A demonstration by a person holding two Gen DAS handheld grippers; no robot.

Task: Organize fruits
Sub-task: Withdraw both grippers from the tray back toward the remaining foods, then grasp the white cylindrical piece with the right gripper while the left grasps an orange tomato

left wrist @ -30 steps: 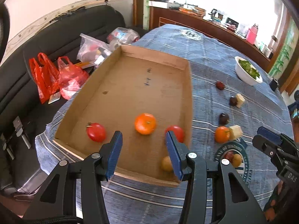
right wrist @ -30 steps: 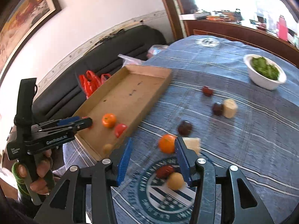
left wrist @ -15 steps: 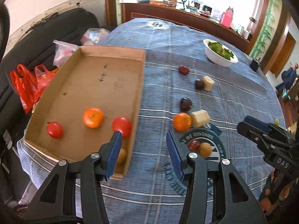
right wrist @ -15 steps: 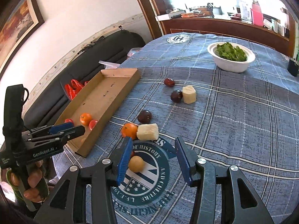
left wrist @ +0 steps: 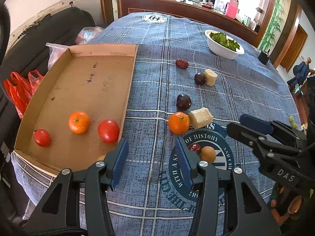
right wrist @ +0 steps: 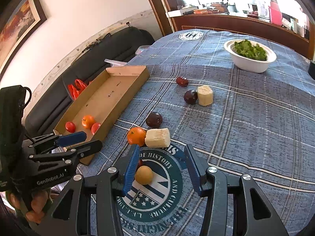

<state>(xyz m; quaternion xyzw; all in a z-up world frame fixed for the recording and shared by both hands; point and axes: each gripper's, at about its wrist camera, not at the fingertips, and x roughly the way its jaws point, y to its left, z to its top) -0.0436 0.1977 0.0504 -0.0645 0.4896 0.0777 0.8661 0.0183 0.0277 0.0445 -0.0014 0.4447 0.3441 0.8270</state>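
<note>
Right hand-held gripper above yellow fruit

Cardboard tray: matt brown, raw paper surface with pen marks; tablecloth: woven blue cloth, coarse plaid weave, printed emblem. Tomatoes glossy and smooth; mandarin finely pitted, low sheen; plums dark with dull shine; cut cane pieces pale, fibrous, rough. Bowl smooth white, glazed or plastic undetermined; left gripper matt black plastic, ribbed blue pads, bright metal screws.
</note>
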